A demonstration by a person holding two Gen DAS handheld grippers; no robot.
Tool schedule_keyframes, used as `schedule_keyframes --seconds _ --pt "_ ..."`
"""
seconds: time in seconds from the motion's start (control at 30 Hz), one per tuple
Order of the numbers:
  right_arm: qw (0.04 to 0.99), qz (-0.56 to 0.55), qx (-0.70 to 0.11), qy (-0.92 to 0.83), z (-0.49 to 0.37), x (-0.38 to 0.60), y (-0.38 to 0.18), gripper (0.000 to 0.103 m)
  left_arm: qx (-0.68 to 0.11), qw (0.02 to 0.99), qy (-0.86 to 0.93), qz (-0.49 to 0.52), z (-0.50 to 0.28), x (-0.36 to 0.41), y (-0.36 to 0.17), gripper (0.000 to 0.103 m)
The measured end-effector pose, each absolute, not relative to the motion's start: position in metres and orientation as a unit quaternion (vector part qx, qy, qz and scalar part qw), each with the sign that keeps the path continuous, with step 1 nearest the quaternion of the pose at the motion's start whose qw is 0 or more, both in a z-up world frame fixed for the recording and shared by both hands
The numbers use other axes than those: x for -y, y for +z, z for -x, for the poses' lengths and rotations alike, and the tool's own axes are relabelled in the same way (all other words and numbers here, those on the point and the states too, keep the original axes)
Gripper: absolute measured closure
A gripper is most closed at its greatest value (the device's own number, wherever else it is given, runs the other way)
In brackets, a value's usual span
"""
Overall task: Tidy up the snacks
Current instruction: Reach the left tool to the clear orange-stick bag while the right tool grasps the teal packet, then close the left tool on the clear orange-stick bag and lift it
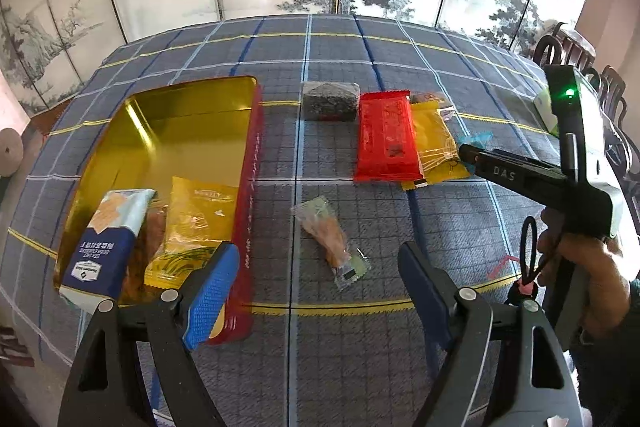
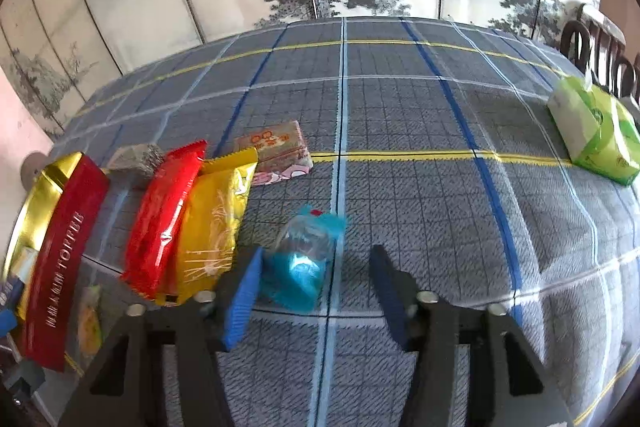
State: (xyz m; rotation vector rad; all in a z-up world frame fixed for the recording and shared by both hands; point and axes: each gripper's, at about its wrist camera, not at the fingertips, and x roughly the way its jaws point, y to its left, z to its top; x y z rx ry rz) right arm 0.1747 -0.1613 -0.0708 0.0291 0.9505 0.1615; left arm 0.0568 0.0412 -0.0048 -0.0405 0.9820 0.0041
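ribbed blue pads [image 2: 240, 307] of right gripper [image 2: 316, 291] spread, crinkly blue wrapper [image 2: 300, 267] between (untouched); left gripper [image 1: 316, 291] spread wide.

Table had a plaid cloth [image 2: 400, 115]; on it sat gold tin [image 1: 192, 131], red packet [image 1: 384, 139], yellow packet [image 2: 216, 223], blue-wrapped snack [image 2: 304, 259], green tissue pack [image 2: 592, 131].

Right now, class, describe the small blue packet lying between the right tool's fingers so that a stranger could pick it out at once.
Start at the open gold tin with red sides on the checked tablecloth. Move right past the red wrapper and the yellow packet beside it. The small blue cellophane packet lies alone just beyond them: the only blue, see-through one, with a frilled top.
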Motion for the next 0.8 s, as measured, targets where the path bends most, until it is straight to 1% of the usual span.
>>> schedule_keyframes --seconds 0.1,0.13,0.17,0.67,0.77,0.8 --pt "0.889 0.010 -0.451 0.079 -0.175 0.159 -0.072 0.061 -0.473 0.881 0.001 0.019 -0.058 -0.039 -0.007 0.025" --pt "0.890 0.023 -0.448 0.080 -0.174 0.157 -0.072 0.066 -0.474 0.881 0.003 0.018 -0.059 -0.039 -0.008 0.025" --pt "0.891 0.032 -0.445 0.081 -0.173 0.157 -0.072 0.067 -0.474 0.880 0.003 0.018 -0.059 -0.038 -0.009 0.025" --pt "0.900 0.044 -0.423 0.096 -0.144 0.192 -0.074 0.068 -0.492 0.869 -0.004 0.045 -0.064 -0.029 -0.020 0.027" --pt "0.901 0.034 -0.423 0.092 -0.140 0.201 -0.074 0.068 -0.500 0.864 -0.001 0.053 -0.069 -0.028 -0.024 0.033" --pt "0.901 0.030 -0.423 0.094 -0.139 0.203 -0.074 0.068 -0.503 0.863 0.001 0.056 -0.071 -0.027 -0.026 0.038"
